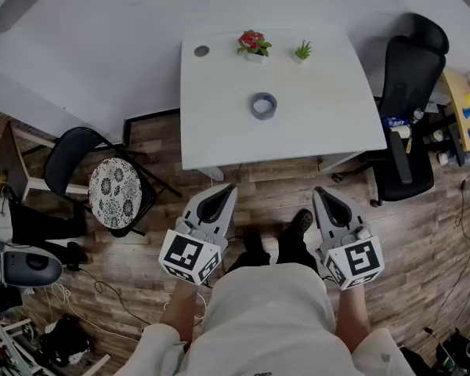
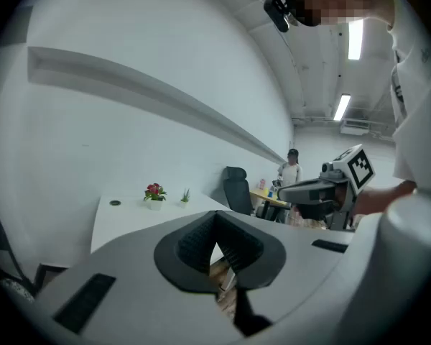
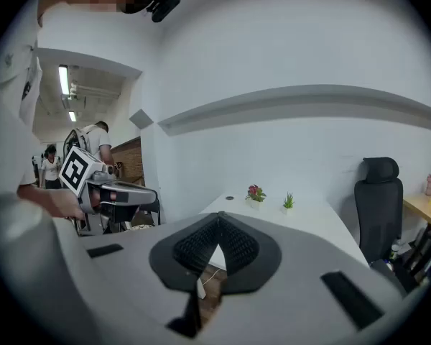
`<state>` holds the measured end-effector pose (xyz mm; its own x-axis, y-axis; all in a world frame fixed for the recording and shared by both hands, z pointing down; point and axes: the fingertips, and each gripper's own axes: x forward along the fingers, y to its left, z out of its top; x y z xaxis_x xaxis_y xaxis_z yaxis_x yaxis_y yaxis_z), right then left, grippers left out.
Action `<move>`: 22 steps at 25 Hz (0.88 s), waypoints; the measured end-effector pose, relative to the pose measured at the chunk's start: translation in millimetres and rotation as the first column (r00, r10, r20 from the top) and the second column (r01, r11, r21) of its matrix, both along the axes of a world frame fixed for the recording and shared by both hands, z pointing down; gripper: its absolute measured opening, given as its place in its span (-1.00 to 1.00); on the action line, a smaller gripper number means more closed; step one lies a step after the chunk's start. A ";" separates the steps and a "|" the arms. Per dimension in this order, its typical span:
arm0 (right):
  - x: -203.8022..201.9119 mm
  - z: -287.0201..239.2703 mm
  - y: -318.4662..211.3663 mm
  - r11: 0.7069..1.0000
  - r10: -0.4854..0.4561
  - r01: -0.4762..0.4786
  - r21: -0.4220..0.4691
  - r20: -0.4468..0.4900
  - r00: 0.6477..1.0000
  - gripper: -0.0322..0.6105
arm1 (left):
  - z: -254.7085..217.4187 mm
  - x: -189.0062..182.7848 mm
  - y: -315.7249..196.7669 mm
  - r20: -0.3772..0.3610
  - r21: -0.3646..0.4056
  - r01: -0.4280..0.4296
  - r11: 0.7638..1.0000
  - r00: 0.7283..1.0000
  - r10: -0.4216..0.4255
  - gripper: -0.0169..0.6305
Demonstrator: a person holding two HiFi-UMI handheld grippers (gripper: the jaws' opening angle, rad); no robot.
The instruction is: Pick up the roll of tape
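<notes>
A grey roll of tape [image 1: 263, 106] lies flat near the middle of the white table [image 1: 329, 124] in the head view. My left gripper [image 1: 226, 188] and right gripper [image 1: 322, 191] are held side by side over the wooden floor, short of the table's near edge. Both are shut with nothing between the jaws. In the left gripper view the left gripper [image 2: 215, 216] has its tips together, and the tape is hidden behind its body. The right gripper [image 3: 218, 218] looks the same in its own view.
A red flower pot [image 1: 253, 45], a small green plant [image 1: 301, 52] and a round grommet [image 1: 201, 51] sit at the table's far edge. A black office chair [image 1: 407, 104] stands at the right, a black folding chair with patterned cushion [image 1: 114, 189] at the left.
</notes>
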<state>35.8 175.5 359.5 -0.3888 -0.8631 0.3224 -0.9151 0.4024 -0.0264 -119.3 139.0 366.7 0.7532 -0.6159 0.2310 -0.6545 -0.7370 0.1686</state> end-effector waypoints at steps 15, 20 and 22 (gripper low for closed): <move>-2.2 2.0 9.1 1.000 0.011 -0.011 -0.003 0.059 0.998 -0.89 | 9.4 18.1 28.9 0.108 -0.007 -0.144 0.990 0.984 0.144 -0.90; -5.0 8.3 14.9 1.000 0.004 -0.003 -0.019 0.063 0.998 -0.88 | 13.2 15.1 32.5 0.133 0.012 -0.120 0.993 0.984 0.117 -0.90; -7.7 9.7 15.8 1.000 -0.006 0.007 -0.023 0.066 0.998 -0.88 | 15.1 14.9 32.4 0.127 0.002 -0.112 0.994 0.986 0.111 -0.90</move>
<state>28.1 191.3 369.2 -0.4154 -0.8530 0.3158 -0.9084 0.4070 -0.0957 -104.5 171.4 381.8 0.7822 -0.5324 0.3235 -0.5840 -0.8075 0.0829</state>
